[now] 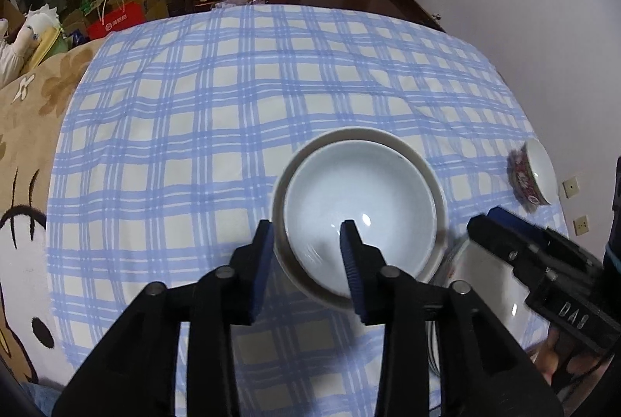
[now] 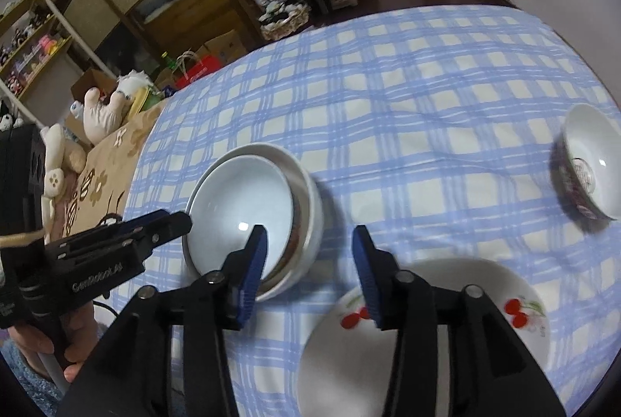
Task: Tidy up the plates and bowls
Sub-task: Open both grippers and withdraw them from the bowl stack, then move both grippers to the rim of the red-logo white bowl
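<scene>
Risk here: stacked bowls [image 1: 359, 213] sitting slightly off-centre, so a bumped rim could tip or slide the top one on the loose checked cloth [image 1: 233, 106]. Left tool [image 1: 306, 262] part open, empty, straddling the near rim without pinching. Right tool [image 2: 310, 262] about half open, empty, one finger over the stack's edge, the other above the cherry plate [image 2: 427, 339]. Patterned bowl [image 2: 590, 165] well apart at the desk's far right, near the edge, easy to knock.
</scene>
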{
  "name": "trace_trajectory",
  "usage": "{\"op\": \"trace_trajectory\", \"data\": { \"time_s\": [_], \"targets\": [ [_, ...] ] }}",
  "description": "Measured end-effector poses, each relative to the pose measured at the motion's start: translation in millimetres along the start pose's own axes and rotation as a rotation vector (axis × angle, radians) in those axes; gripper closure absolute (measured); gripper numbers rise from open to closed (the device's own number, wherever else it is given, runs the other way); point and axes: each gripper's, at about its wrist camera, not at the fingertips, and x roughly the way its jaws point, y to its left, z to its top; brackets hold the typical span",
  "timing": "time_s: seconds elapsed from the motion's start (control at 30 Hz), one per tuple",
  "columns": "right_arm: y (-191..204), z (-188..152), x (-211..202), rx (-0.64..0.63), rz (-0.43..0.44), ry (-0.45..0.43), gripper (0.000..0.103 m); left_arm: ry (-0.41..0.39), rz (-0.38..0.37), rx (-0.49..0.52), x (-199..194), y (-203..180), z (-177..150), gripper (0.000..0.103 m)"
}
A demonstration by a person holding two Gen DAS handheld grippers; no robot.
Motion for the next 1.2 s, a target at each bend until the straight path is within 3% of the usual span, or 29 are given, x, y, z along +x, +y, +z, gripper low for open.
{"op": "trace_trajectory", "data": {
  "time_s": [0.1,0.2,0.27,0.37,0.57,1.2],
  "targets": [
    [-8.4,-0.3,-20.7,0.023,-0.025,-0.040,0.037,-0.022,-0.042,0.014,-13.4,-8.6,-5.2,0.056],
    [-19.0,1.3,-41.6,0.059,-0.032,-0.060,0.025,-0.073,-0.032,0.067,-30.7,-23.0,-8.6,0.047],
    [-25.8,2.4,-58.6,0.085,-0.029,-0.093,0.011,-0.089,-0.030,0.092,-38.5,-32.3,-9.6,0.039],
    [-34.3,4.2,-81.0,0.100,-0.052,-0.139,0.002,-0.102,-0.038,0.120,-49.5,-46.3,-9.4,0.027],
    [-58.4,4.6,-115.1,0.124,-0.096,-0.189,0.000,-0.150,-0.051,0.127,-69.3,-66.4,-4.4,0.013],
    [-147.7,15.7,-154.1,0.210,-0.189,-0.269,0.000,-0.181,-0.069,0.195,-54.6,-152.3,39.2,0.011]
  ]
}}
